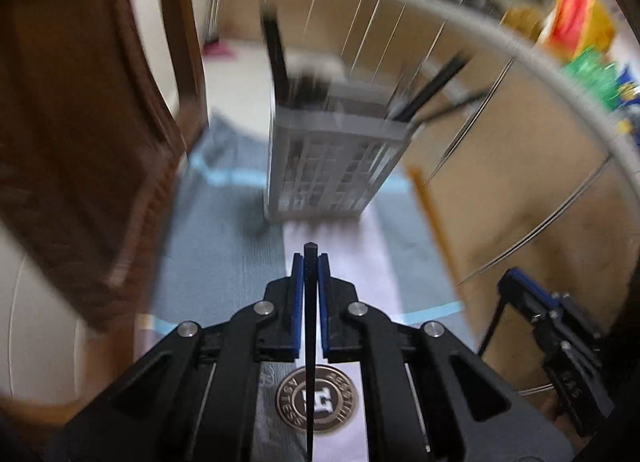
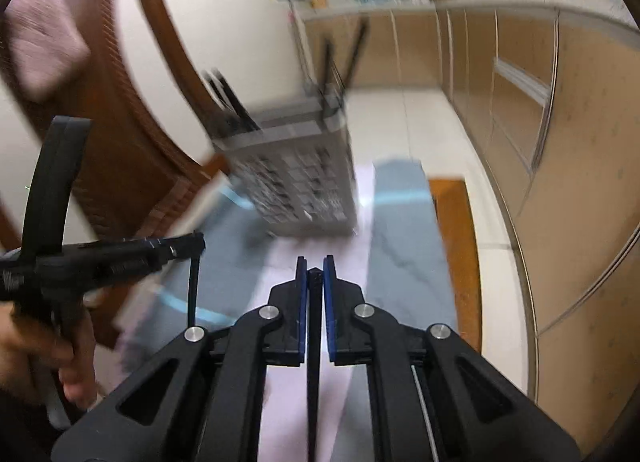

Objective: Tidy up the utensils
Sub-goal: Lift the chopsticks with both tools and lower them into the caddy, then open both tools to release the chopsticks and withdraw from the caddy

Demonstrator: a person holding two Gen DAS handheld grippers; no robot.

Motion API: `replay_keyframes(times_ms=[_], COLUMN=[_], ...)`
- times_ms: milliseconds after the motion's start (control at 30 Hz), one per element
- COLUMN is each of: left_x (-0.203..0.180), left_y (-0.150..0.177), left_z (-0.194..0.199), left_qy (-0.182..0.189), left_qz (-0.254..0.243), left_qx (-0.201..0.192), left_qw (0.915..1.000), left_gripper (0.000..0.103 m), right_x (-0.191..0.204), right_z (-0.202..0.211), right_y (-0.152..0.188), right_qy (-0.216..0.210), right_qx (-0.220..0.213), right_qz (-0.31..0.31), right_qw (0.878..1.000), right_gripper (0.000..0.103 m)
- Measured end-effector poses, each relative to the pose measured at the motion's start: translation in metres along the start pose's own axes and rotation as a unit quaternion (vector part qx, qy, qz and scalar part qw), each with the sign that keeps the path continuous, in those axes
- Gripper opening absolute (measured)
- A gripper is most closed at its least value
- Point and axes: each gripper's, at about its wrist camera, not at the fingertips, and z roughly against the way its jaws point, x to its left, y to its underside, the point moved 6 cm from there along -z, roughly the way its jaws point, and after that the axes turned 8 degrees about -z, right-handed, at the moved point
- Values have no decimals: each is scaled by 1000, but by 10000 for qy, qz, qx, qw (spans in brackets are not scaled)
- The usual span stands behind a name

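In the left wrist view my left gripper (image 1: 311,260) is shut on a thin black utensil handle (image 1: 310,342) that runs back between the blue pads. Ahead of it stands a grey slotted utensil caddy (image 1: 332,166) holding several black utensils (image 1: 276,50). The right gripper (image 1: 514,282) shows at the right with a thin black stick (image 1: 490,322) hanging from it. In the right wrist view my right gripper (image 2: 315,262) is shut on a similar black stick (image 2: 314,342). The caddy (image 2: 296,174) is blurred ahead. A hand (image 2: 40,350) holds the left gripper (image 2: 196,242) at the left, with its stick (image 2: 193,290) hanging down.
A blue-grey mat (image 1: 224,246) with a white cloth (image 2: 304,382) covers the table. A brown wooden chair (image 1: 80,142) stands left of it. Beige cabinets (image 2: 520,110) line the right and back. Colourful bags (image 1: 580,22) sit on the counter.
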Motion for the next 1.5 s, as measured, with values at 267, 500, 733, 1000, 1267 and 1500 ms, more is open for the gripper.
replay_keyframes(times_ms=[267, 500, 733, 1000, 1267, 1500], left_x=[-22, -30, -22, 1, 21, 15], left_y=[-78, -185, -258, -248, -210, -182], left_z=[128, 192, 165, 54, -35, -73], left_qy=[248, 0, -408, -528, -620, -536], left_qz=[-79, -10, 93, 101, 269, 127], left_qx=[-1597, -2702, -2965, -2667, -2323, -2065], left_qw=[9868, 9628, 9541, 9623, 9703, 9769], left_gripper=[7, 7, 7, 7, 7, 8], right_x=[30, 47, 44, 31, 22, 21], right_z=[94, 117, 69, -4, -53, -75], right_y=[-67, -177, -242, -240, -211, -189], right_qy=[-358, -355, -153, -49, 11, -21], right_qx=[-1281, -2292, -2427, -2438, -2342, -2160], right_qz=[3, -34, -94, -79, -44, -13], right_qw=[9911, 9727, 9699, 9698, 9722, 9764], right_gripper=[7, 7, 7, 7, 7, 7])
